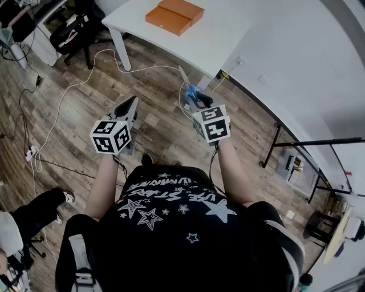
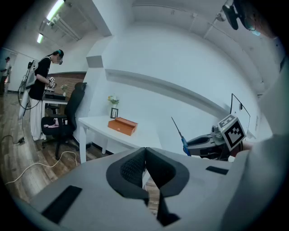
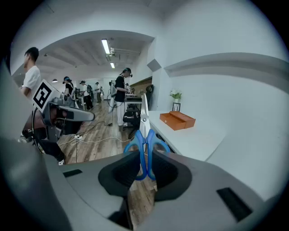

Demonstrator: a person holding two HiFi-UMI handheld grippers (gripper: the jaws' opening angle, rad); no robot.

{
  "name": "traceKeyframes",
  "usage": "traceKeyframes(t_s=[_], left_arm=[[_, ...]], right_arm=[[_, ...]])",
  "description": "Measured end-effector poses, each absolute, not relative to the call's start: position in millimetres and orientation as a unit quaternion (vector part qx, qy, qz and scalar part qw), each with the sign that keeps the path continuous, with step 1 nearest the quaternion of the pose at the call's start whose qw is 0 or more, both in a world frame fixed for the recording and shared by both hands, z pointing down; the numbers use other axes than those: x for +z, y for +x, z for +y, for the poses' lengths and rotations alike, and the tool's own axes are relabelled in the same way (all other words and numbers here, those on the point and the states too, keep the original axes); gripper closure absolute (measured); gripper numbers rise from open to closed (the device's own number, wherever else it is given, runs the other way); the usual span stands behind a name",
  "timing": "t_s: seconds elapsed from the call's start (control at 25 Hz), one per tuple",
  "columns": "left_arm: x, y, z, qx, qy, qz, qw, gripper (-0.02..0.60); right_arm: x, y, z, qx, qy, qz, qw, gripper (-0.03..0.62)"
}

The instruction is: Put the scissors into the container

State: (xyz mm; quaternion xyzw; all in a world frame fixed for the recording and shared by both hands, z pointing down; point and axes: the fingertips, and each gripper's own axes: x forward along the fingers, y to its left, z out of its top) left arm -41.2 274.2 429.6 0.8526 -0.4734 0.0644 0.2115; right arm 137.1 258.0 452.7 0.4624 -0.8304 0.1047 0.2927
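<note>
Right gripper (image 3: pixel 144 163) is clenched on the scissors (image 3: pixel 145 143). Blue handles are pinched betw. its jaws; blades are closed, pointing up & away toward the white table (image 1: pixel 212 41). Scissors are held in the air over the wood floor (image 1: pixel 162 122), blade tip near the table's edge, not touching it. Left gripper (image 2: pixel 145 163) is clenched too, jaw tips touching, nothing betw. them. It's held approx. level w/ the right one, apart from it. Orange box (image 1: pixel 174 15) lies on the far part of the table, well apart from the scissors.
</note>
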Motion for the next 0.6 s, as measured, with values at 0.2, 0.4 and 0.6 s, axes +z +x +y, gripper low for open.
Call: traceKeyframes(t_s=[0.2, 0.4, 0.6], left_arm=[[432, -46, 269, 0.067, 0.854, -0.470, 0.214, 0.563], [438, -53, 264, 0.070, 0.856, -0.464, 0.218, 0.563], [443, -78, 259, 0.071, 0.855, -0.463, 0.223, 0.563]], right_arm=[[455, 130, 255, 0.108, 0.463, -0.829, 0.295, 0.493], [461, 124, 250, 0.114, 0.467, -0.824, 0.299, 0.493], [466, 105, 244, 0.122, 0.477, -0.817, 0.300, 0.493]])
